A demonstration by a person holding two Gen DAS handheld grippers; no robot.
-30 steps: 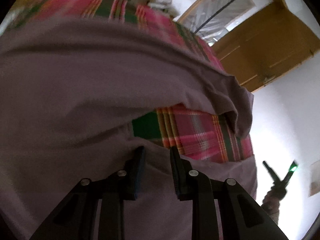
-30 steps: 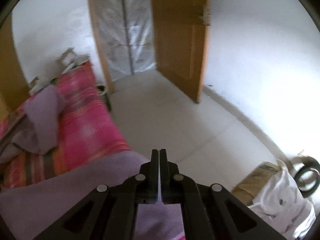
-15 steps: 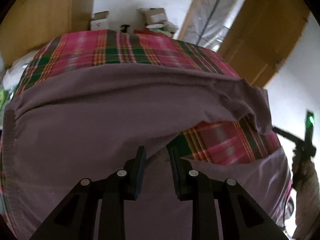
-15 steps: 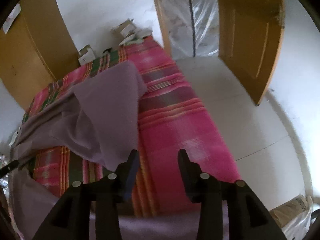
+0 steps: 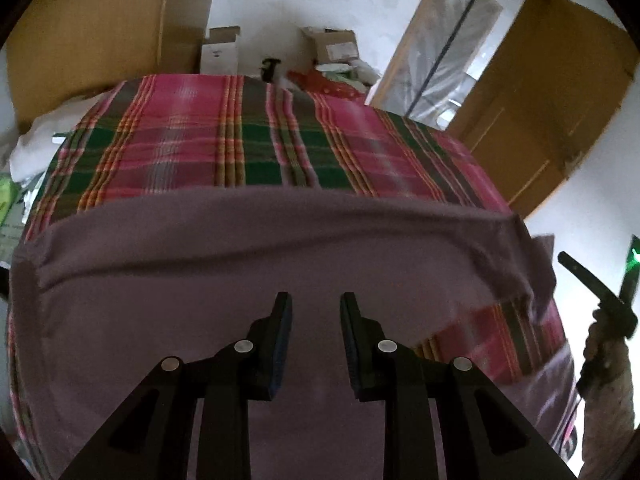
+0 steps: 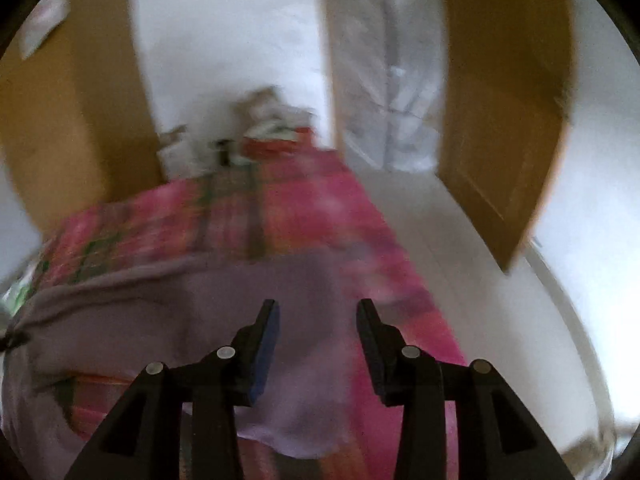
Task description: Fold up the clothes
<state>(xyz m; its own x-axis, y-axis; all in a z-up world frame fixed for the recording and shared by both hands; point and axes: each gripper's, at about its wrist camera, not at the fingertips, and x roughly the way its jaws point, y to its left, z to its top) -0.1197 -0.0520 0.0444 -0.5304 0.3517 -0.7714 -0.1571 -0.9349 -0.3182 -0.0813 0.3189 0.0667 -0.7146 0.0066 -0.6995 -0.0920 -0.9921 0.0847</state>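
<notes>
A mauve garment (image 5: 240, 256) lies spread across the near half of a bed covered in a pink and green plaid sheet (image 5: 256, 140). Its folded far edge runs left to right, and one corner bunches at the right (image 5: 516, 268). My left gripper (image 5: 315, 312) hovers open above the cloth with nothing between its fingers. In the blurred right wrist view the same garment (image 6: 224, 304) lies below my right gripper (image 6: 316, 320), which stands wide open and empty. The right gripper also shows at the far right of the left wrist view, held by a hand (image 5: 608, 360).
Cardboard boxes (image 5: 220, 50) and clutter sit at the bed's far end against a white wall. A wooden door (image 6: 504, 128) stands open at the right, beside a plastic-covered doorway (image 6: 384, 80). Bare white floor (image 6: 500, 300) runs along the bed's right side.
The right gripper let go of the garment and opened. The lifted cloth has come down flat over the bed. The left gripper opened wider and drew back.
</notes>
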